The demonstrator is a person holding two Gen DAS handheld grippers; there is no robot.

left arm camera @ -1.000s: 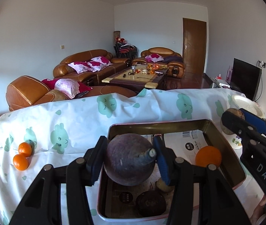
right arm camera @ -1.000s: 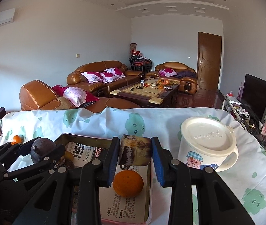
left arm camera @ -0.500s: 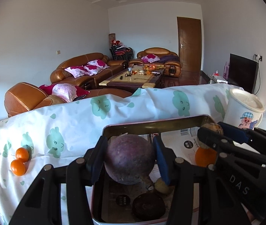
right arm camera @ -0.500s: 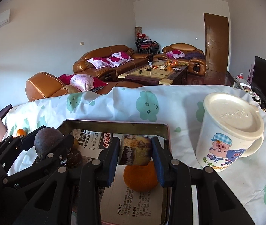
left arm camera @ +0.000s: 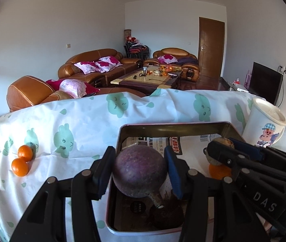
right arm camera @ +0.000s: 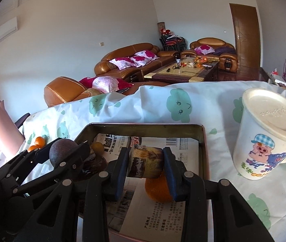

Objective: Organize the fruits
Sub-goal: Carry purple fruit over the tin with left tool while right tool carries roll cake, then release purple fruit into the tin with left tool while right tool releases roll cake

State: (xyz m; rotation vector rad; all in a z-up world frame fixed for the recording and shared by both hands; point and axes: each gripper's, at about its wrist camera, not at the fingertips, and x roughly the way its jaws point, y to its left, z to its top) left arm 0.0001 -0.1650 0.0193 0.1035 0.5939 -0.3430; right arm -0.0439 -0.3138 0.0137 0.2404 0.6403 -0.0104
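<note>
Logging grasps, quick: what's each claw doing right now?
Left claw: closed on the round purple fruit.
Right claw: closed on the brownish yellow chunk.

My left hand-held gripper holds a round fruit above the left part of the tin tray. My right hand-held gripper holds a cut piece above an orange in the right part. The mug stands right of the tray, two small oranges near the tabletop's left edge.
</note>
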